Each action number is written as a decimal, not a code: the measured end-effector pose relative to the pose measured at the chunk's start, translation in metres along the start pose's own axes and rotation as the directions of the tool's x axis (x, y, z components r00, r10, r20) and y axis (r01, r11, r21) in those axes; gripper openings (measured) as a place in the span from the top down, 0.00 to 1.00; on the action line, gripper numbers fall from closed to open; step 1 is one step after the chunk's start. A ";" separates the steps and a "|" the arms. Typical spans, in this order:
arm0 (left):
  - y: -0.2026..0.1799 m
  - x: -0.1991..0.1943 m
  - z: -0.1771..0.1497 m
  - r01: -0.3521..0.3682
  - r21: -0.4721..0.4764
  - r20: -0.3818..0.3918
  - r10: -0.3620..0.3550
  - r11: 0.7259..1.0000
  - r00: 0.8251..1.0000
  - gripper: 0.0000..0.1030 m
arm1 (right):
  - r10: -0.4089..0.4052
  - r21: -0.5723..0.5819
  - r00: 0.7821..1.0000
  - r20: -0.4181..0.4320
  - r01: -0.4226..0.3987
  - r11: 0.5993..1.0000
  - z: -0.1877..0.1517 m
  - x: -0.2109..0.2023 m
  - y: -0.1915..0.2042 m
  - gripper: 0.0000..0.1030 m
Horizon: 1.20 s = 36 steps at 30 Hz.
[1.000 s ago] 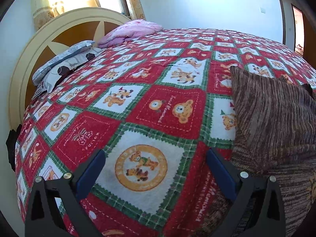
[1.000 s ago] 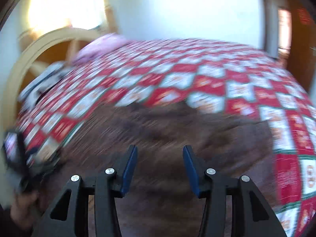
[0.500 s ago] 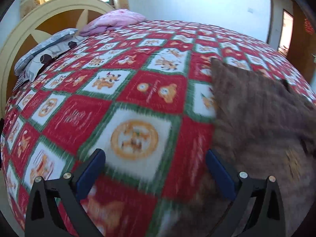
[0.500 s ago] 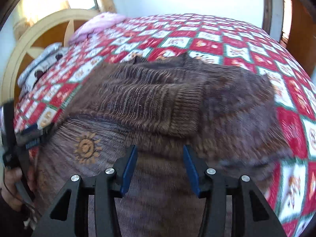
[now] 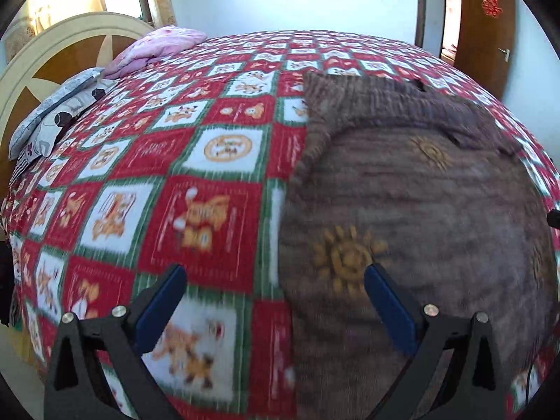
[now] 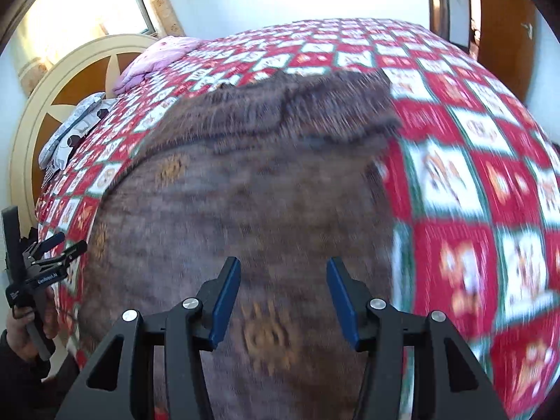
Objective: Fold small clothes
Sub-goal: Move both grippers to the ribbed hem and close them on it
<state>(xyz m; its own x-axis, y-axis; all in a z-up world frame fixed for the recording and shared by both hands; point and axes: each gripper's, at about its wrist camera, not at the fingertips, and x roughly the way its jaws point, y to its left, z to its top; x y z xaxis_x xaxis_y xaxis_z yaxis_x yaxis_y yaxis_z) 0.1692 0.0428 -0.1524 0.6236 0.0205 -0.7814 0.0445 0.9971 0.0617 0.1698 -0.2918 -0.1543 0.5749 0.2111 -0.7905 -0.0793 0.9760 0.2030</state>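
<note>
At the bottom of the left wrist view, the left tongs point(image 5: 273, 301) stand wide apart and empty, straddling the left edge of a brown knitted sweater point(image 5: 413, 203). In the right wrist view, the right tongs point(image 6: 283, 297) gape too, holding nothing, above the sweater's point(image 6: 238, 192) middle. The sweater lies spread on the red, green and white patchwork bedspread point(image 5: 196, 147), filling the right half of the left view. Farther off, upper left, lie a grey patterned pillow point(image 5: 52, 119), a pink pillow point(image 5: 157, 47) and the cream headboard point(image 5: 45, 52).
</note>
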 end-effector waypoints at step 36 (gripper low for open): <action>-0.042 -0.021 -0.083 0.163 0.053 -0.197 -0.150 0.985 0.969 0.15 | -0.042 0.065 0.990 -0.138 0.051 0.997 -0.120 -0.023 -0.005 0.49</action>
<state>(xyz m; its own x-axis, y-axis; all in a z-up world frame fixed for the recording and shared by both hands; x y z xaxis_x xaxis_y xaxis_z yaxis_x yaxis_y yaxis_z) 0.0895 0.0068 -0.1894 0.4442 -0.1152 -0.8885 0.1870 0.9818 -0.0339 0.0588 -0.2950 -0.2066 0.4598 0.1752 -0.8706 0.0031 0.9800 0.1989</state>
